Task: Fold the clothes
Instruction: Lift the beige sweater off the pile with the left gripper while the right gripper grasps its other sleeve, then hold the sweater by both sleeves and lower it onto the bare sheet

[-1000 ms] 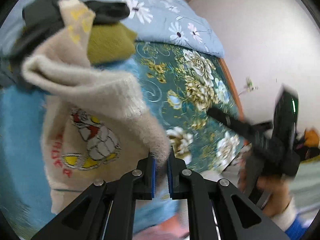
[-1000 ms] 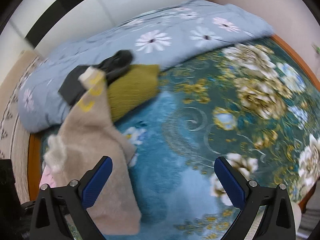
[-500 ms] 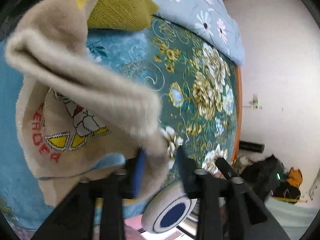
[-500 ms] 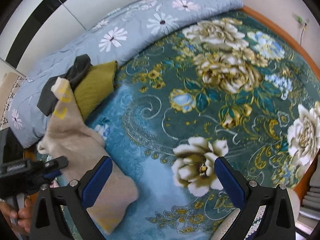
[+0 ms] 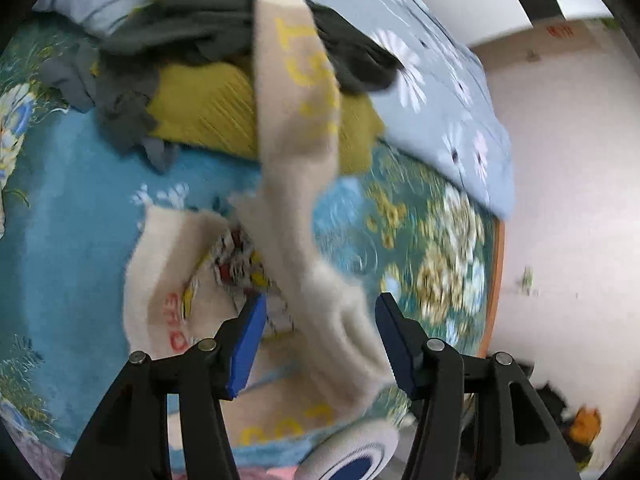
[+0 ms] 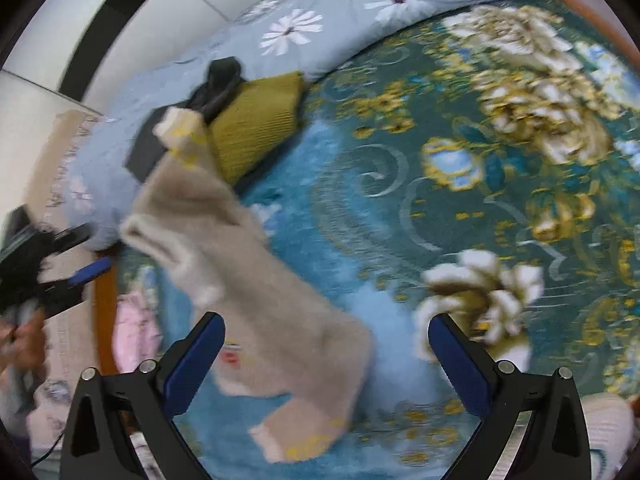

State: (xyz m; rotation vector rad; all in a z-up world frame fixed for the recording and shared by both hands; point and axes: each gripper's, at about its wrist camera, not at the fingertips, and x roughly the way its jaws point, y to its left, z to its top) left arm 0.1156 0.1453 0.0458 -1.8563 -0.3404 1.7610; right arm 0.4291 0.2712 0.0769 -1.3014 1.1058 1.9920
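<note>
A beige knit sweater (image 5: 168, 280) with a cartoon print and red letters lies on the teal flowered bedspread (image 5: 60, 220). One long sleeve (image 5: 296, 152) runs from the clothes pile down between the jaws of my left gripper (image 5: 320, 328). Those jaws are opening, and the blue pads stand clear of the sleeve on both sides. In the right wrist view the sweater (image 6: 248, 272) stretches diagonally. My right gripper (image 6: 326, 344) hovers wide open over its lower part, holding nothing. The left gripper (image 6: 68, 256) shows at the far left of that view.
A folded olive garment (image 5: 204, 112) and dark grey clothes (image 5: 208, 12) lie piled behind the sweater, against a light-blue daisy duvet (image 5: 448, 92). The bed's wooden edge (image 5: 494, 280) runs along the wall. A round white-and-blue stool (image 5: 352, 452) stands by the near bedside. A person's hand (image 6: 24, 340) holds the left gripper.
The left jaws were shut on the sleeve's end and have now spread apart, so the sleeve hangs loose between them. The right gripper has come down closer to the sweater.
</note>
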